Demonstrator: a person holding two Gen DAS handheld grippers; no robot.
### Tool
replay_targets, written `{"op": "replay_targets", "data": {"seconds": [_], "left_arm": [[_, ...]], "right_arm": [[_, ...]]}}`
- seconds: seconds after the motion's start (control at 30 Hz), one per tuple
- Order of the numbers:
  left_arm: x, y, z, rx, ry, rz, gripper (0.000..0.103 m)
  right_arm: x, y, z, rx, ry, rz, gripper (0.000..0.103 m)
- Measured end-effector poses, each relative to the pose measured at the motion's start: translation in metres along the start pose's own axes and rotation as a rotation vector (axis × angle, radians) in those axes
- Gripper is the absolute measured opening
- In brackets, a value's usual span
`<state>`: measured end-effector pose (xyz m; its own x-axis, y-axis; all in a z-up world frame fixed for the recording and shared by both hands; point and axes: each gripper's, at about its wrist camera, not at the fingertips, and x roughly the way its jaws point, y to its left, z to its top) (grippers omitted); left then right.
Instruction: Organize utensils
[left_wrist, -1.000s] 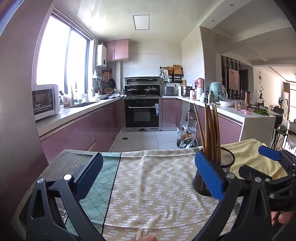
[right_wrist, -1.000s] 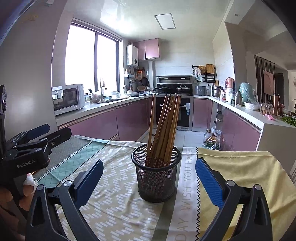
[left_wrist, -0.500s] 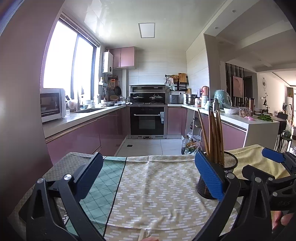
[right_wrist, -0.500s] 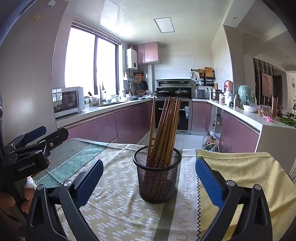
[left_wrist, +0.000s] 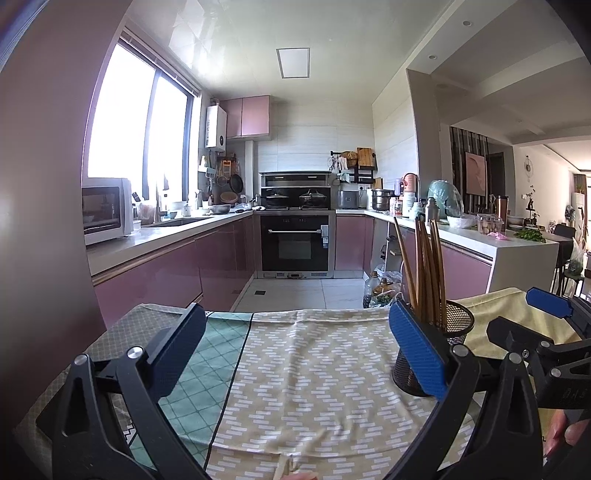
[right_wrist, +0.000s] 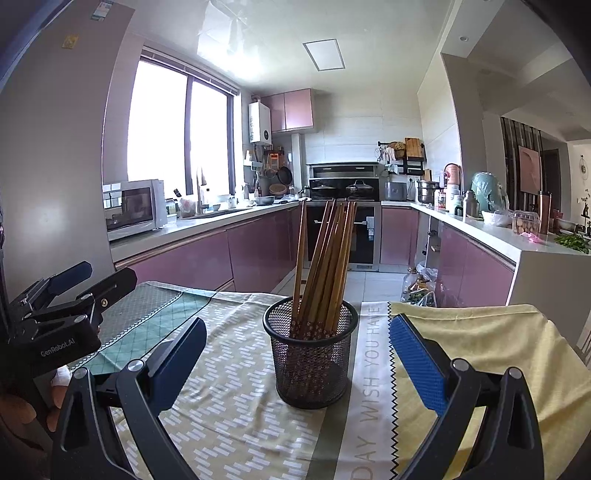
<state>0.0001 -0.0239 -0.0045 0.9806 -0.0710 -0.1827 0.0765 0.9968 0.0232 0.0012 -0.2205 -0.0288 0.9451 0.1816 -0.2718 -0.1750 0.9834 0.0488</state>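
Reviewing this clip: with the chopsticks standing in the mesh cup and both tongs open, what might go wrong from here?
1. The chopsticks lean and rise far above the mesh cup, so a nudge from the right tongs may tip it.
2. The cup sits on loose, wrinkled tablecloth; dragging cloth could shift it.
3. The left tongs hover close beside the right ones, so they may collide.

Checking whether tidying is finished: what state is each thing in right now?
chopsticks: standing in the holder, leaning, ends up.
mesh holder: upright on the cloth.
left gripper: open, empty.
right gripper: open, empty, facing the holder.
tablecloth: spread, slightly wrinkled.
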Motion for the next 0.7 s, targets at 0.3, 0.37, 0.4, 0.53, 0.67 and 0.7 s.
{"op": "replay_targets", "data": {"seconds": [0.3,0.37,0.4,0.53,0.67,0.7], "left_arm": [[0.0012,-0.0006,-0.0001,0.001,0.001,-0.003,0.098],[0.0015,-0.0009,0.0000,0.002,0.001,-0.003,0.098],[0.0017,-0.0009,-0.0002,0.003,0.001,-0.002,0.098],[0.0022,-0.0014,-0.0010,0.003,0.001,-0.001,0.098],[0.0018,-0.0016,-0.0006,0.004,0.001,-0.002,0.098],[0.0024,-0.0017,-0.0010,0.005,0.002,-0.003,0.098]], "right_arm": [[0.0002,-0.0002,0.0001,0.003,-0.004,0.001,0.096],[-0.0001,-0.0001,0.0001,0.003,-0.006,0.000,0.096],[0.0000,-0.0003,0.0003,0.003,-0.005,0.002,0.096],[0.0000,-0.0004,0.0006,0.004,-0.005,0.003,0.096],[0.0001,-0.0004,0.0008,0.004,-0.005,0.002,0.096],[0.0000,-0.0004,0.0008,0.004,-0.006,0.002,0.096]]}}
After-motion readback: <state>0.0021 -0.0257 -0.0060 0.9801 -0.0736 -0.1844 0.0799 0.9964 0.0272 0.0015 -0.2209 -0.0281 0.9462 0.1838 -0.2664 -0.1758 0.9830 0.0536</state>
